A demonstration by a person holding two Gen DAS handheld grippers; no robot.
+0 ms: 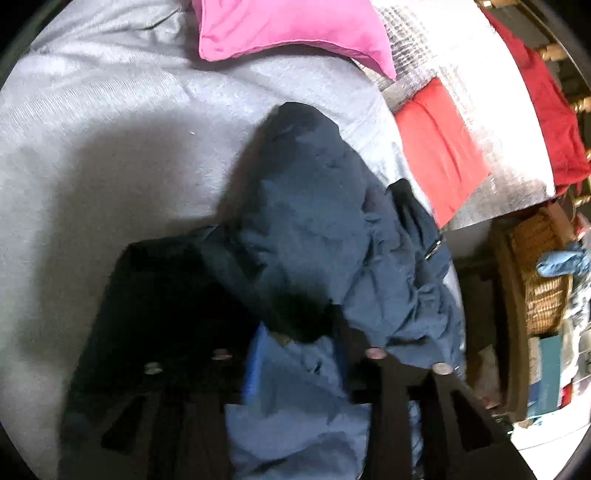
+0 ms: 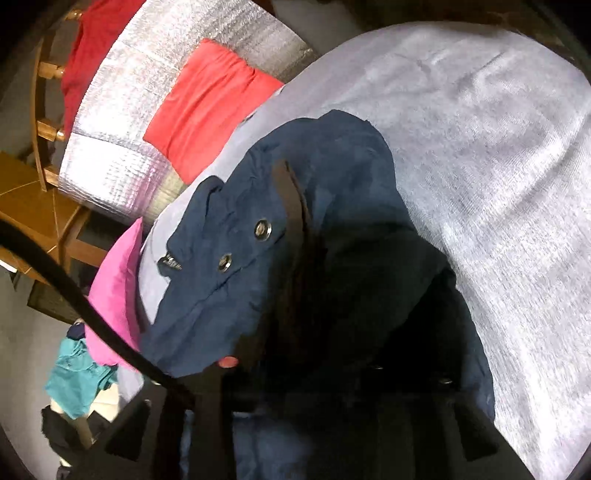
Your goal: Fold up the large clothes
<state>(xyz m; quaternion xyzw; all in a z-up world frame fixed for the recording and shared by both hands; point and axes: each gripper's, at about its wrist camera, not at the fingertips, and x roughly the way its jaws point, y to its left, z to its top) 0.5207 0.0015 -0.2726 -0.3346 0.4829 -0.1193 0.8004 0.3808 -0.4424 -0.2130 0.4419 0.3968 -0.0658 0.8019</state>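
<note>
A navy blue jacket [image 1: 314, 229] hangs bunched over a grey bed sheet [image 1: 110, 147]. In the left wrist view my left gripper [image 1: 295, 332] is shut on a fold of the jacket, which drapes over both black fingers. In the right wrist view the same jacket [image 2: 295, 221] shows metal snaps and a dark strap. My right gripper [image 2: 325, 354] is shut on the jacket, its fingers mostly buried in dark cloth. The jacket's lower part rests on the sheet [image 2: 498, 166].
A pink pillow [image 1: 291, 29] lies at the head of the bed. A red cloth [image 1: 439, 147] lies on a silver quilted mat [image 1: 480, 92]. A wicker basket [image 1: 535, 277] stands beside the bed. Teal clothing [image 2: 81, 373] and a wooden chair [image 2: 48, 206] stand off the bed.
</note>
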